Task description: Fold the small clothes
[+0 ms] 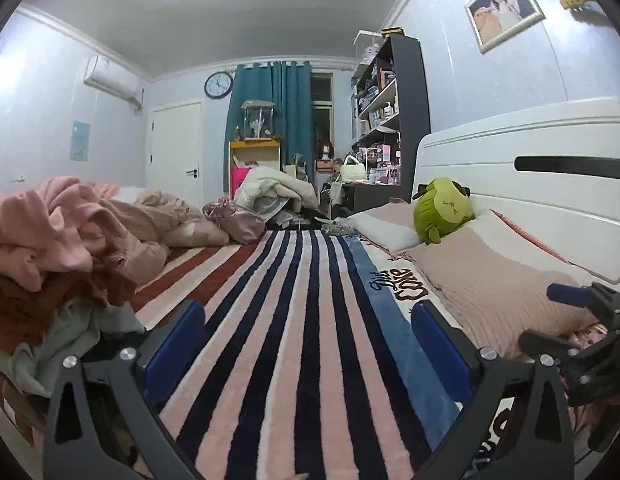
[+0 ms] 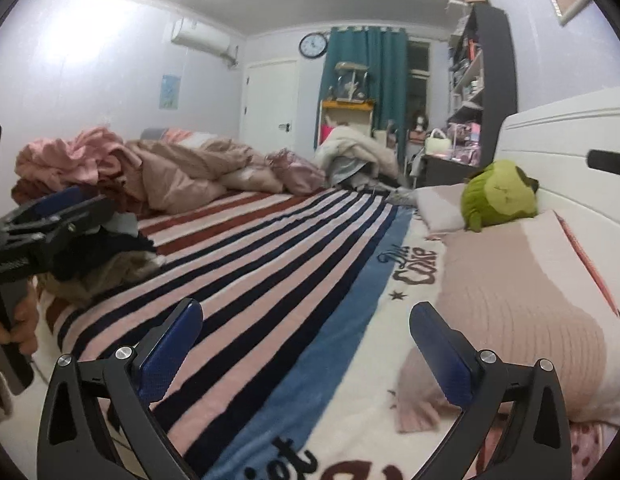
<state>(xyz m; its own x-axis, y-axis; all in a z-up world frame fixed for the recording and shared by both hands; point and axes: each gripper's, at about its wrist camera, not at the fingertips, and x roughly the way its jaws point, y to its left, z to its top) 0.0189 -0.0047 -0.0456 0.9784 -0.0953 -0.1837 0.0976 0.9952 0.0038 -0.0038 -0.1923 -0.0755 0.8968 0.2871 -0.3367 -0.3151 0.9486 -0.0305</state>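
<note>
So on my left wrist cam, the left gripper [image 1: 307, 320] has its jaws spread wide with nothing between them, just the striped blanket [image 1: 293, 312] underneath. The pile of clothes [image 1: 57, 240] sits off to the left on the bed, near that gripper's left finger.

Over on the right wrist cam, my right gripper [image 2: 305, 320] is gaping wide and empty too, a pink pillow [image 2: 522, 320] just beside its right finger. The clothes pile is far left, behind the left gripper.
</note>
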